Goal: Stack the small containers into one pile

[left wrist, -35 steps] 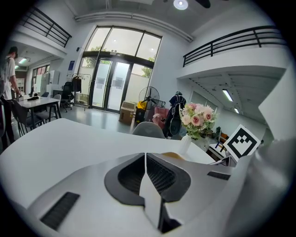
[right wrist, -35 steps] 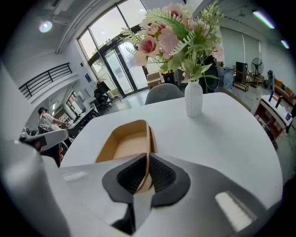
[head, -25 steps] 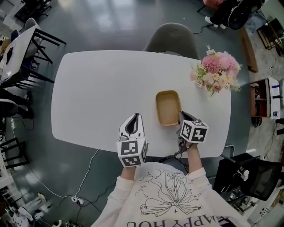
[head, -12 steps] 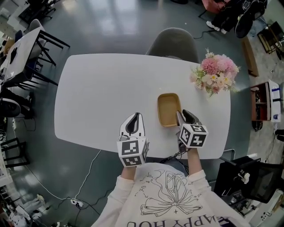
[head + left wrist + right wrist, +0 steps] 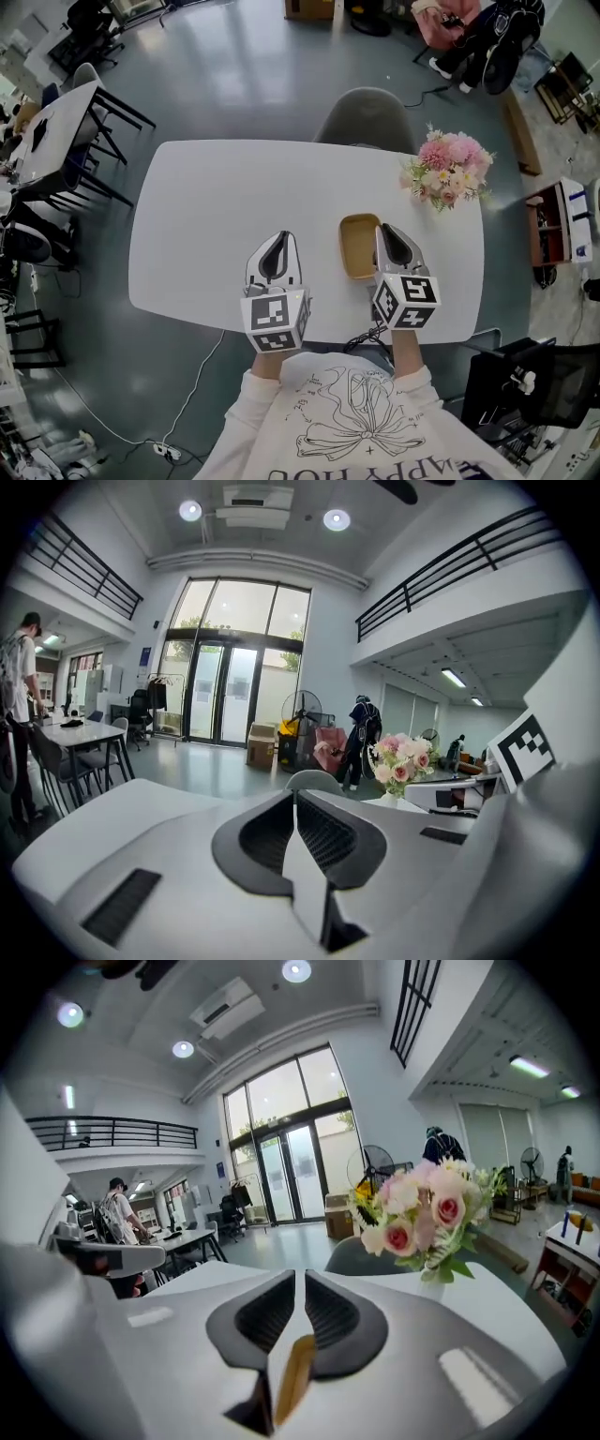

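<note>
Jaws on my left gripper point(image 5: 281, 242) are pressed together with nothing between them. It hangs over the near part of the white table point(image 5: 206, 216), pointing away from me, well to the left of the work.

Next to the right is the tan container point(image 5: 359, 246), sitting on the table between my two grippers and much nearer the right one. Its long axis runs away from me, roughly parallel to both sets of jaws. From above it reads as one piece; I cannot tell whether others are already nested inside it.

My right gripper point(image 5: 384, 231) is just beside the container's right rim and seems to be held above it. Its jaws are closing with only a thin slit left, and they clamp nothing. A tan sliver shows down through that slit, which I take to be the container below. So the right hand is the one to work with, and the piece lies a little to its left.

Further right a pink bouquet point(image 5: 448, 171) stands near the table's far corner. The tabletop is otherwise bare and smooth. A grey chair point(image 5: 367, 105) faces me across it, on a glossy grey floor, in a tall hall with glazed doors.
</note>
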A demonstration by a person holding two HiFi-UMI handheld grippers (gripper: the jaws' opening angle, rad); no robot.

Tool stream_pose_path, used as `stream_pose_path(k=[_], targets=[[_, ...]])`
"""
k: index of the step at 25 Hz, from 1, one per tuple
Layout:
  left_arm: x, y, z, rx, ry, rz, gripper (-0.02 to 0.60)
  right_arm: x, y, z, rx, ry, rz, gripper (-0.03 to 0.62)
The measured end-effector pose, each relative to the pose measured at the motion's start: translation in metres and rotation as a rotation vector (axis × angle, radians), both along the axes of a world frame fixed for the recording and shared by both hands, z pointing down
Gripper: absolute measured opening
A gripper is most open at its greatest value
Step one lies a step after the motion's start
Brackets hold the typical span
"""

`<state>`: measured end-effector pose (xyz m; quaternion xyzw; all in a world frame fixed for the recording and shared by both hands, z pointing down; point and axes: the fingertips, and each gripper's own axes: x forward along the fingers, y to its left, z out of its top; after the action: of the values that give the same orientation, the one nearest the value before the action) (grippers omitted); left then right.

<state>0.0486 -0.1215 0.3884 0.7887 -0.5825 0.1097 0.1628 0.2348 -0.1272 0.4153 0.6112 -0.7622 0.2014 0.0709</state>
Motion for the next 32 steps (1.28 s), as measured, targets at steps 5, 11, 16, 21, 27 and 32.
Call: stream_pose_path(k=[5,11,16,21,27,32], targets=[[-0.014,-0.006,-0.037,0.096,-0.019,0.01,0.017,-0.013,-0.004,-0.044,0.128,0.037,0.029,0.022],[-0.025,-0.014,-0.076,0.196,-0.019,0.019,0.017,-0.028,-0.007,-0.09,0.266,0.083,0.033,0.012],[-0.033,-0.015,-0.098,0.254,-0.028,0.027,0.017,-0.04,-0.007,-0.115,0.319,0.086,0.033,0.011],[-0.036,-0.017,-0.111,0.292,-0.03,0.031,0.017,-0.044,-0.007,-0.126,0.343,0.091,0.037,0.012],[-0.037,-0.019,-0.12,0.316,-0.023,0.035,0.017,-0.047,-0.008,-0.136,0.369,0.087,0.039,0.011],[-0.037,-0.019,-0.122,0.323,-0.023,0.037,0.017,-0.047,-0.006,-0.138,0.373,0.088,0.035,0.011]])
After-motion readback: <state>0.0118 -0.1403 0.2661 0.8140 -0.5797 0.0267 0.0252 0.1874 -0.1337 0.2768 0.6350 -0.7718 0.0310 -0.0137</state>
